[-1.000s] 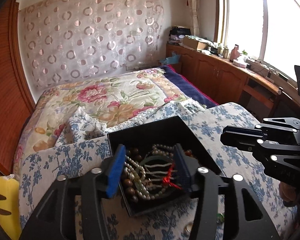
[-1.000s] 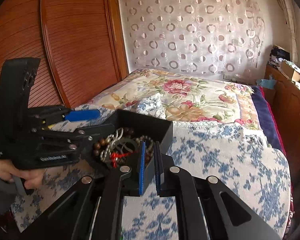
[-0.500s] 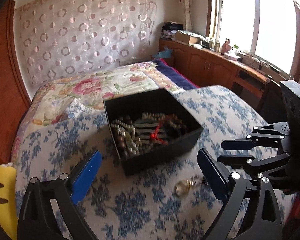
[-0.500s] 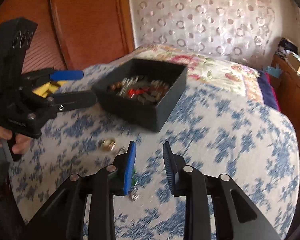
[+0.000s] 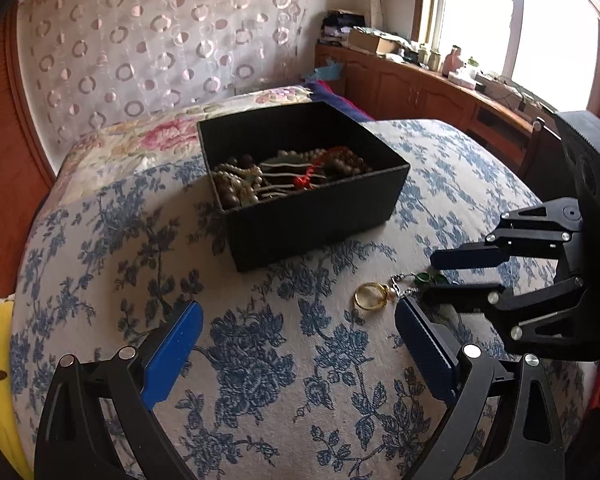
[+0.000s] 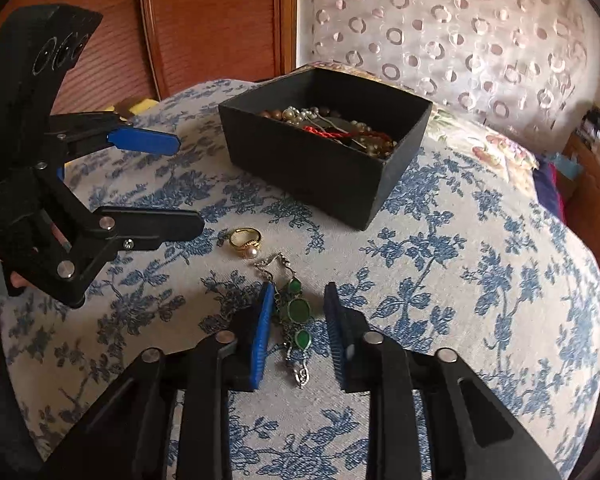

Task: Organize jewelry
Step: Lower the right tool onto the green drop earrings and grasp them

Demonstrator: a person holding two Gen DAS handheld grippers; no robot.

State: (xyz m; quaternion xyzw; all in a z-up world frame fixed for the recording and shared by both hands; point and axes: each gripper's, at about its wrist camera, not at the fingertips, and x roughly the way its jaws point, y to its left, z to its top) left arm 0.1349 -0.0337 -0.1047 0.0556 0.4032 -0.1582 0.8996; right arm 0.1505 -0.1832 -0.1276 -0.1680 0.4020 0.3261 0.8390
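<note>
A home bedroom is indicated by a bed with a floral quilt [image 5: 148, 136], a circle-patterned curtain [image 5: 160, 40], wooden cabinets [image 5: 412, 88] under a window [image 5: 500, 12], and a wood-panelled wardrobe [image 6: 204, 20].

I see a bed with a flowered quilt [image 5: 148, 136], a sheer ring-patterned curtain [image 5: 160, 40] behind it, reddish wooden wall panels [image 6: 204, 20], low wooden cabinets [image 5: 416, 92] and a bright window [image 5: 488, 12].

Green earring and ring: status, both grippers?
Left gripper wide open, empty. Right gripper just closing, straddles green earring, pads not touching. Ring loose on cloth, short of box. Nothing in the way.
</note>
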